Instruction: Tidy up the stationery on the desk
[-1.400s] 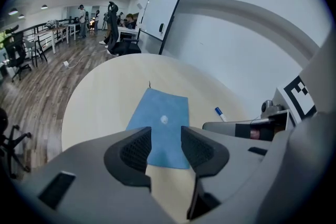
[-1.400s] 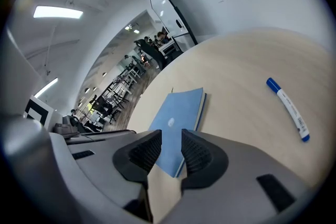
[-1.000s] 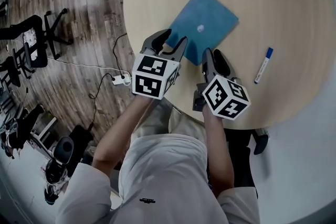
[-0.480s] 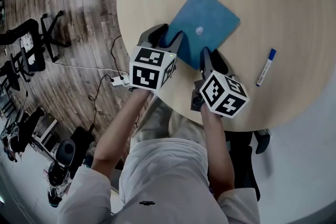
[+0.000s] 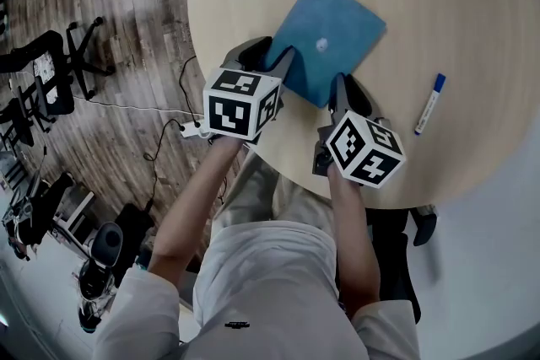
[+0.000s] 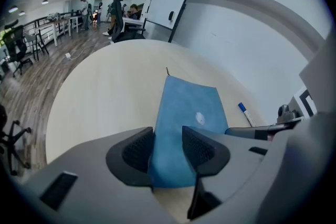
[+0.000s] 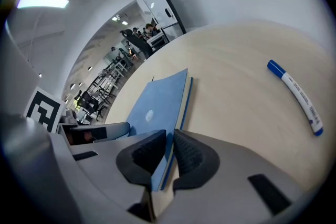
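A blue notebook (image 5: 331,36) lies flat on the round wooden table (image 5: 472,4), also seen in the left gripper view (image 6: 190,105) and the right gripper view (image 7: 157,98). My left gripper (image 5: 268,56) is open, its jaws on either side of the notebook's left corner (image 6: 169,150). My right gripper (image 5: 348,88) is at the notebook's near corner, its jaws closed on the notebook's edge (image 7: 169,153). A white marker with a blue cap (image 5: 429,104) lies alone to the right (image 7: 296,96).
The table's near edge runs just under both grippers. Beyond it is wooden floor with a power strip (image 5: 196,128) and office chairs (image 5: 51,67). A whiteboard (image 6: 173,0) stands past the table's far side.
My left gripper has moved forward so that the notebook's left corner now sits between its jaws. The right gripper stays at the near corner. The notebook and the marker have not moved.
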Motion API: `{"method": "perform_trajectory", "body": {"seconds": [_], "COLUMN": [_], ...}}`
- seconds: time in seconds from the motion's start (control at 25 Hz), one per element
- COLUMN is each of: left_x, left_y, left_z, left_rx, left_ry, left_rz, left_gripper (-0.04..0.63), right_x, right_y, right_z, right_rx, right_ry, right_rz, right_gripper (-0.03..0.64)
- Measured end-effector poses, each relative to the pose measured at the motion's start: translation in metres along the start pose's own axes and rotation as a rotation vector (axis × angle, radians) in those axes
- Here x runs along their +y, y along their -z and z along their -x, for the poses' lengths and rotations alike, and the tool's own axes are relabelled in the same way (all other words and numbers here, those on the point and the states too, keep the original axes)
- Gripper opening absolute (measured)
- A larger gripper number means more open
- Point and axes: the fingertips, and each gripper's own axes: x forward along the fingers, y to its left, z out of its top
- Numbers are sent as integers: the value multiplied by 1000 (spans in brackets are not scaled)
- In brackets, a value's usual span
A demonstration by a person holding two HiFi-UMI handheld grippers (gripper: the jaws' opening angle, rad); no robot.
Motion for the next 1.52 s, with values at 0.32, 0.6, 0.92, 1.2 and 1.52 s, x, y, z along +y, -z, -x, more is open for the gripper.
{"method": "perform_trajectory", "body": {"seconds": [0.32,0.6,0.92,1.2,1.52], "left_x": [-15,-22,-31,-52,-84], "left_y": [12,5,-1,-5,12], "left_z": [9,17,22,45,58], "left_rx": [5,-55,-51,-111,-106], "left_ry": [67,181,82,47,43], "left_rz": [69,228,78,127,140], "left_gripper": [178,179,176,166,166], "right_x": [-8,-11,-4,-1,-11], "right_y": [-7,-9,-13,-16,-2], "right_z": [6,6,18,36,66], "right_rx": [-20,-32,-80,-104,-107], "right_ry": [28,32,51,41,41], "right_rz": [35,45,94,131,148], "right_gripper": [64,64,57,52,51]}}
